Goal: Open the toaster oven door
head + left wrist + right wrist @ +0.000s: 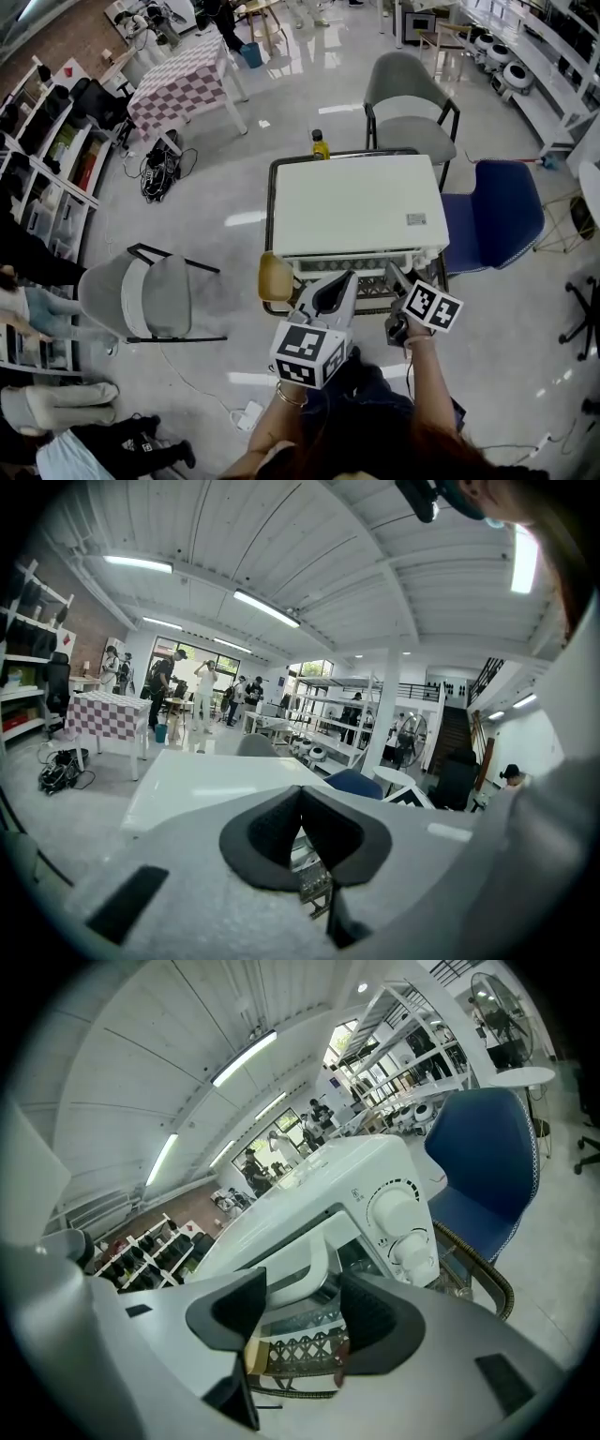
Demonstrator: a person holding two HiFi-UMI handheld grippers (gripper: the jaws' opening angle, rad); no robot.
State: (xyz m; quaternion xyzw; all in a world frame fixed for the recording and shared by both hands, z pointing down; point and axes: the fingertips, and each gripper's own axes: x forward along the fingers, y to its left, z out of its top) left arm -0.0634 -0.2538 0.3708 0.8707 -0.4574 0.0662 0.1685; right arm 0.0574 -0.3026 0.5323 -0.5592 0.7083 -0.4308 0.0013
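A white toaster oven [356, 206] stands on a dark wire table [273, 183]. The right gripper view shows its front: a white door handle [295, 1283] and two round knobs [401, 1211] to the handle's right. My right gripper [305, 1302] is open, and the handle lies just beyond the gap between its fingers. In the head view that right gripper [394, 277] is at the oven's front right. My left gripper [343, 279] hangs in front of the oven, left of centre. In its own view the left gripper [301, 791] is shut on nothing and points over the oven's top.
A blue chair [492, 216] stands close on the table's right. A grey chair [408, 103] is behind it and another grey chair [141, 295] to the left. A yellow bottle [321, 145] sits at the table's far edge. A tan round seat [274, 278] is at the front left corner.
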